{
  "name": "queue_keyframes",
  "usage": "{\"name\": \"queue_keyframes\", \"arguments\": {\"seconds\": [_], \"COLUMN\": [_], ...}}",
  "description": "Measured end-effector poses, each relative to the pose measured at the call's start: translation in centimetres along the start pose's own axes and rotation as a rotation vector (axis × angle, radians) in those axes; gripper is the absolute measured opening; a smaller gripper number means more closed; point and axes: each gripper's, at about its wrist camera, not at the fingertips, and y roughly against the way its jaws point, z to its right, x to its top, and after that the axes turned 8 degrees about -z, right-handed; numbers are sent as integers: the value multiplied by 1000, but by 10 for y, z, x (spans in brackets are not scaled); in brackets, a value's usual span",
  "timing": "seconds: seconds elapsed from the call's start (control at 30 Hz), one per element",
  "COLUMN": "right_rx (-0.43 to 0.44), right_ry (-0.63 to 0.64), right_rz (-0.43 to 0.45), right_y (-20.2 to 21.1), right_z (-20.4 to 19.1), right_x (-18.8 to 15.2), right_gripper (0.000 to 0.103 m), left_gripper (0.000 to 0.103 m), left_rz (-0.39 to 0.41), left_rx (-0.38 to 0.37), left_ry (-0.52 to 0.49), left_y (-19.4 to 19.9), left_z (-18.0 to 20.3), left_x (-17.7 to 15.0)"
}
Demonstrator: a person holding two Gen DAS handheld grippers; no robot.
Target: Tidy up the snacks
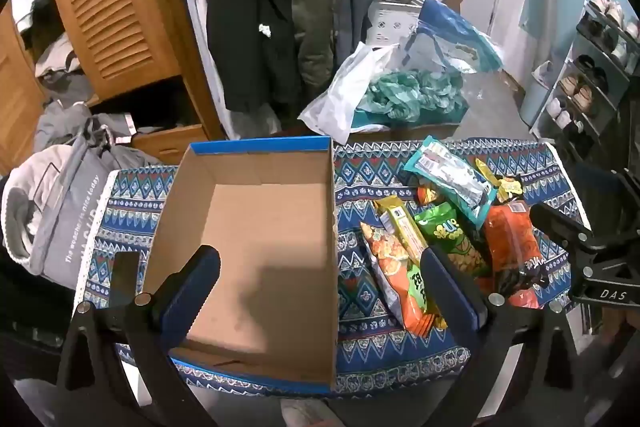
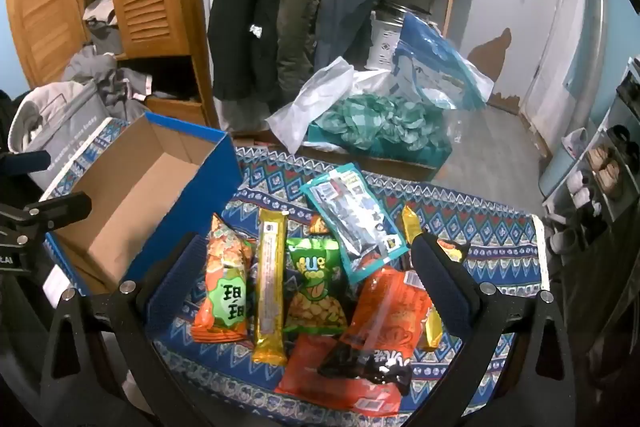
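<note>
- The left gripper [image 1: 320, 283] hangs with jaws wide apart and nothing between them, one finger over the box [image 1: 256, 211], the other over the snacks.
- The box is open, bare cardboard inside, blue outside, on a patterned cloth [image 1: 360, 163].
- Right of the box lies a pile of snacks: an orange bag [image 1: 394, 267], a yellow bar [image 1: 402, 227], a green bag [image 1: 448, 235], a teal pouch [image 1: 452, 179], a red-orange bag [image 1: 510, 247].
- The right gripper [image 1: 576, 239] shows at the right edge, beside the pile.
</note>
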Motion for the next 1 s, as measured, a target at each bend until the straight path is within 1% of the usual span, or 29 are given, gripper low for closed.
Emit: {"name": "queue_keyframes", "arguments": {"seconds": [0.13,0.33,0.47,0.5,1.0], "right_rx": [-2,-1,-1,-1,-3], "right_ry": [2,2,1,1,-1], "right_rz": [-1,-2,-2,-2,-9], "right_y": [0,0,0,0,2], "right_z": [0,0,0,0,1], "right_x": [0,0,-1,-1,-1], "right_gripper": [100,100,100,100,100], "left_gripper": [101,101,101,101,101], "left_rz": [5,9,13,11,9], "left_rx": [2,5,9,4,8], "left_ry": [-7,-39,-42,-41,-28], "left_y": [1,-1,-2,0,0], "left_z": [0,13,18,10,6], "left_x": [0,-3,-5,-2,-2]}}
